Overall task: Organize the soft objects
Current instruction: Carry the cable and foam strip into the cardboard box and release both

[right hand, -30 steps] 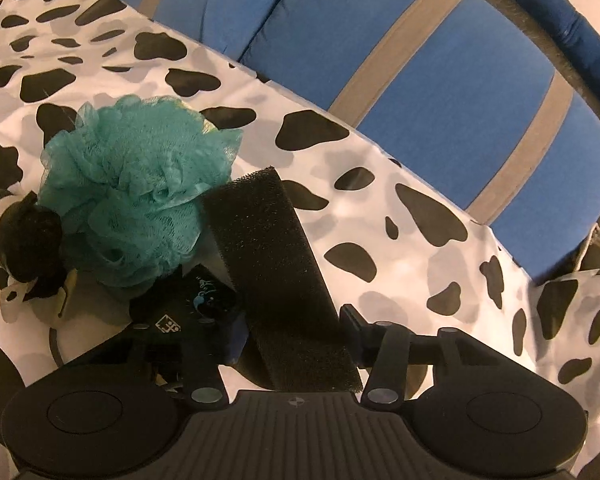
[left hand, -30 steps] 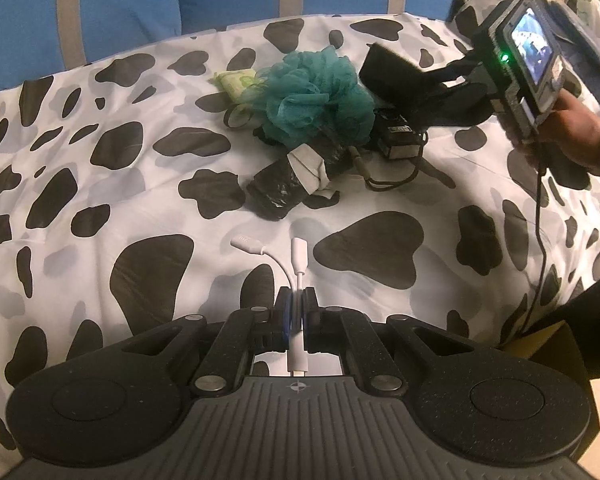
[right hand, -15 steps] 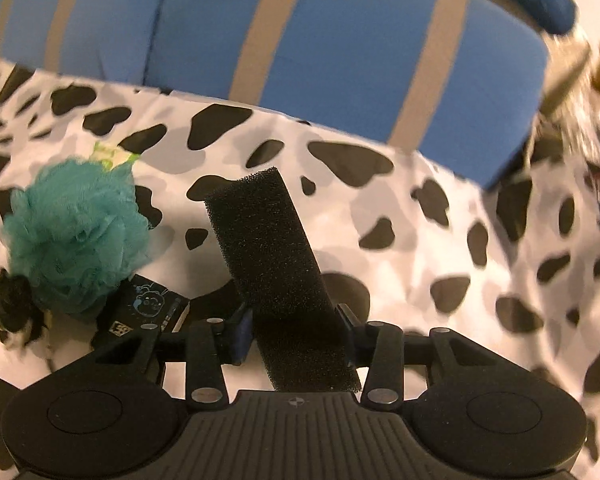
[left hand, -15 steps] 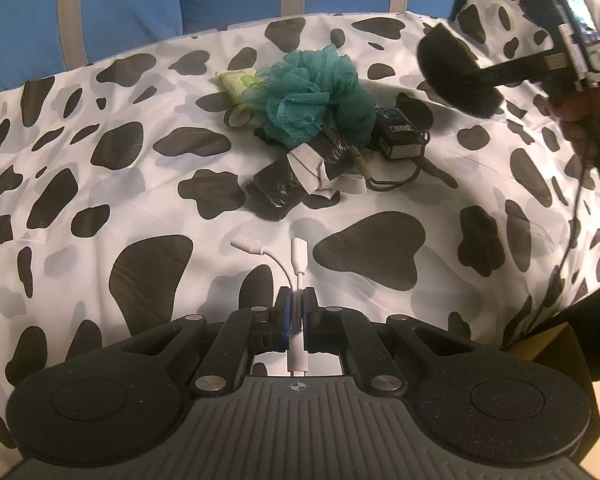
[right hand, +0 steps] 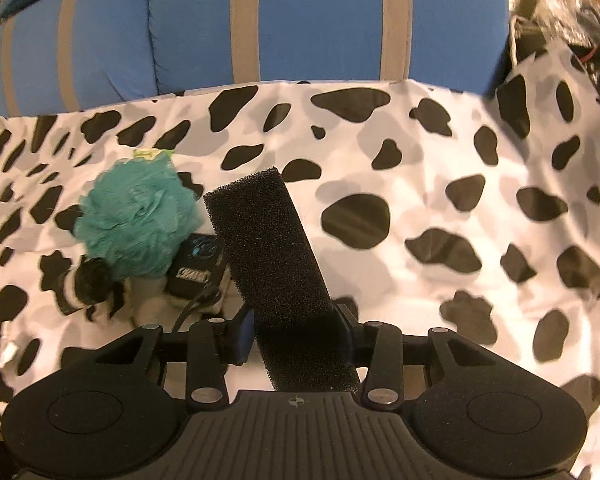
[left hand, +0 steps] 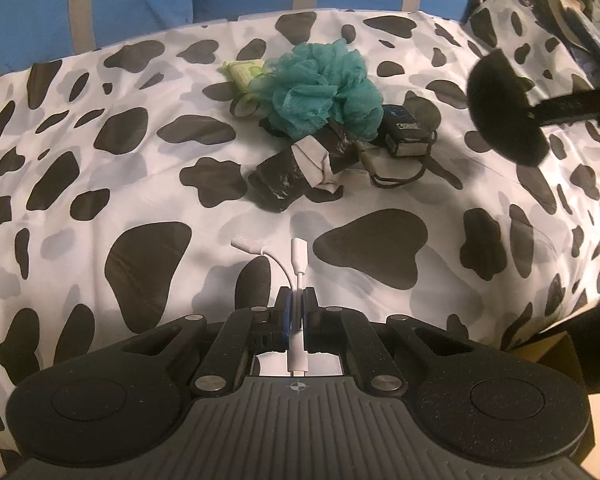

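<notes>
At lower centre of the left wrist view, we see the left gripper pinching a white adapter cable over the cow-print cover. In the right wrist view, the right gripper clamps a black foam block at centre frame; the teal bath pouf lies centre left.

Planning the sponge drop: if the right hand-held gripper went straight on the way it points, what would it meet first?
Probably only the cow-print sheet; the black foam block it holds would touch first. Depth is unclear.
</notes>
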`<state>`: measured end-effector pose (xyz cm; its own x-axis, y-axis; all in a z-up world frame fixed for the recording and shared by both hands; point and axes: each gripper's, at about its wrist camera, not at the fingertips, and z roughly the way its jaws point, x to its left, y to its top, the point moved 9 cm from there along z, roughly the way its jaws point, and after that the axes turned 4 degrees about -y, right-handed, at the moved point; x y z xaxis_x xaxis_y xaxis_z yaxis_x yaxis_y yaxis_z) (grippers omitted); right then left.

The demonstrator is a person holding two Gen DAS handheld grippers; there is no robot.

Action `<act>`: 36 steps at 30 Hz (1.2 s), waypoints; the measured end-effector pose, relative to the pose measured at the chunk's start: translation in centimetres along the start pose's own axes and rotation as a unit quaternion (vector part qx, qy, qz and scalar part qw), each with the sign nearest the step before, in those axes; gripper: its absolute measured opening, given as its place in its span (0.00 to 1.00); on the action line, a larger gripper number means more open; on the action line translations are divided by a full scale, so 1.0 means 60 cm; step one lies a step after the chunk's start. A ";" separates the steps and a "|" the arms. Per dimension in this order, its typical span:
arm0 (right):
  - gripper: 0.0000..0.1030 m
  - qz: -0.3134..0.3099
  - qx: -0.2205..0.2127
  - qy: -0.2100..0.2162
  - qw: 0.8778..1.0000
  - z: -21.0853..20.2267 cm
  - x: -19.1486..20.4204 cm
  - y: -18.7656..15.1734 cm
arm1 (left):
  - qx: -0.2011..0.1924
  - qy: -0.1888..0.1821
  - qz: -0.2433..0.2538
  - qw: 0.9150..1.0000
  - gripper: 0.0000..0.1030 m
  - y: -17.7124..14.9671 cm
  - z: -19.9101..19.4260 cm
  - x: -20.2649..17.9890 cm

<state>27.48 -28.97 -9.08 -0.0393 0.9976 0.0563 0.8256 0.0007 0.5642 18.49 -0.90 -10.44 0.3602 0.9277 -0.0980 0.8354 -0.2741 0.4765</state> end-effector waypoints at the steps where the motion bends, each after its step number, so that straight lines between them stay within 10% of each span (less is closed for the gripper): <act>1: 0.42 0.003 0.001 0.005 1.000 -0.004 0.000 -0.004 | 0.000 0.000 -0.003 1.000 0.06 0.000 -0.001 0.001; 36: 0.43 -0.008 0.027 0.077 0.997 -0.170 0.041 -0.189 | -0.032 -0.022 -0.061 0.997 0.06 -0.100 -0.090 -0.099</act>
<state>12.29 -27.25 -6.93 -0.1354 0.9750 0.1763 0.8532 0.0242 0.5210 9.12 -3.42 -8.01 0.2771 0.9408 -0.1954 0.8465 -0.1428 0.5128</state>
